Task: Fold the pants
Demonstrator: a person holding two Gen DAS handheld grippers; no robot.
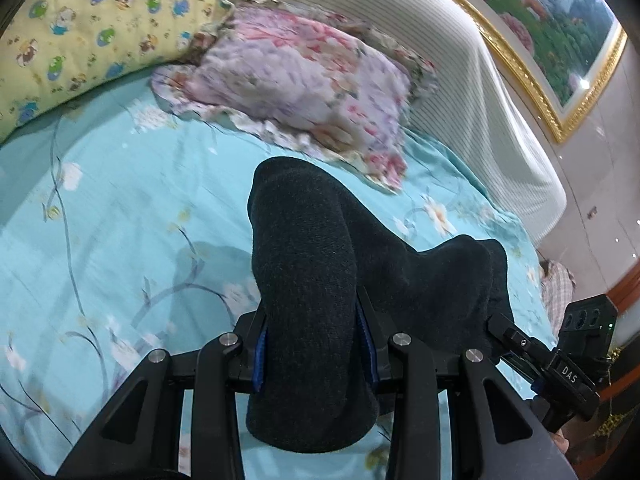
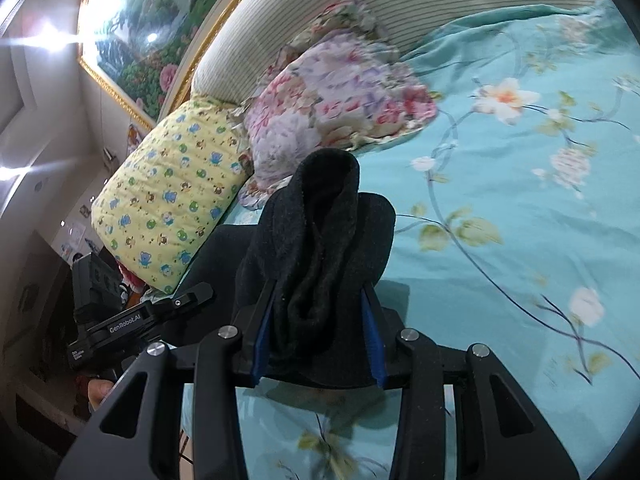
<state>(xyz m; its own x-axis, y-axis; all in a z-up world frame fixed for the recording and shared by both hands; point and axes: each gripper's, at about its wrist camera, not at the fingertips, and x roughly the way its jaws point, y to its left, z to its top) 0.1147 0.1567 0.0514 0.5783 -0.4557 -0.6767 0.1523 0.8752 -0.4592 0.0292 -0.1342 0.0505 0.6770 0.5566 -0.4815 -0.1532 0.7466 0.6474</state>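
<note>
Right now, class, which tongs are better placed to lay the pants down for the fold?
Neither clearly: left tongs and right tongs both clamp the dark pants above the bedsheet.

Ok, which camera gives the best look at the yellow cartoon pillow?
The right wrist view. There the yellow pillow shows nearly whole, leaning beside the floral pillow against the headboard. The left wrist view catches only part of it, cut off at the top left corner of the frame.

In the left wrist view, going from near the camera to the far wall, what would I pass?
Dark grey knit pants clamped in the jaws → turquoise floral bedsheet → pink-and-lilac floral pillow → white ribbed headboard → gold-framed landscape painting.
</note>
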